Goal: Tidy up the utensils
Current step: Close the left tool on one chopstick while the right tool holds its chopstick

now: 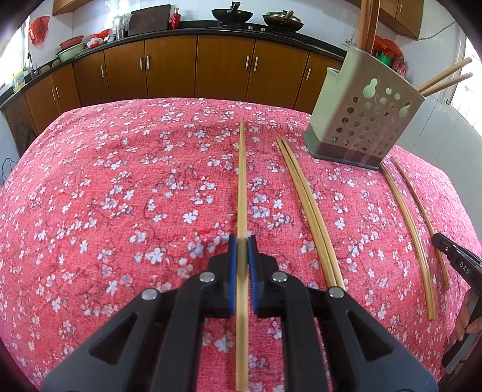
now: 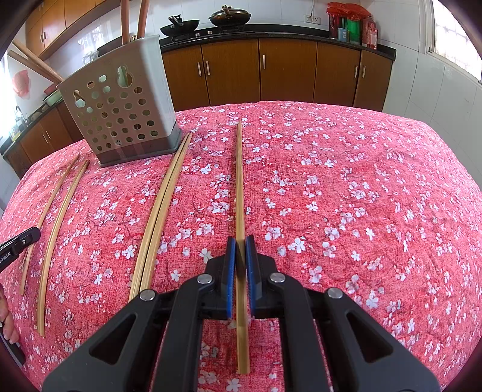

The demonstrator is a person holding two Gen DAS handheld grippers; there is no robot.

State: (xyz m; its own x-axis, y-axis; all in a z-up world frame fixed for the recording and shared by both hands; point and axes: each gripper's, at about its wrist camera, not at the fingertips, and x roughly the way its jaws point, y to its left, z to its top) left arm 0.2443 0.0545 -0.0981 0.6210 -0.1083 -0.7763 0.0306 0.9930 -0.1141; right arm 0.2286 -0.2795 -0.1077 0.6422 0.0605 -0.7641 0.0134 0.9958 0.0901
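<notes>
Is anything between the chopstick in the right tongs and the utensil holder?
Only a pair of chopsticks lying flat on the cloth beside the utensil holder. Higher up, nothing visible blocks the held chopstick.

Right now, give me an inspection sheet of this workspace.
Surface: table under red floral cloth.
Job's things: perforated holder with sticks inside; loose chopsticks lying on the cloth.
Clutter: nothing seen.
Grippers: left gripper shut on a chopstick; right gripper shut on another chopstick.
Cables: cord above the wall socket.
Surroundings: wooden cabinets, woks on the counter.
</notes>
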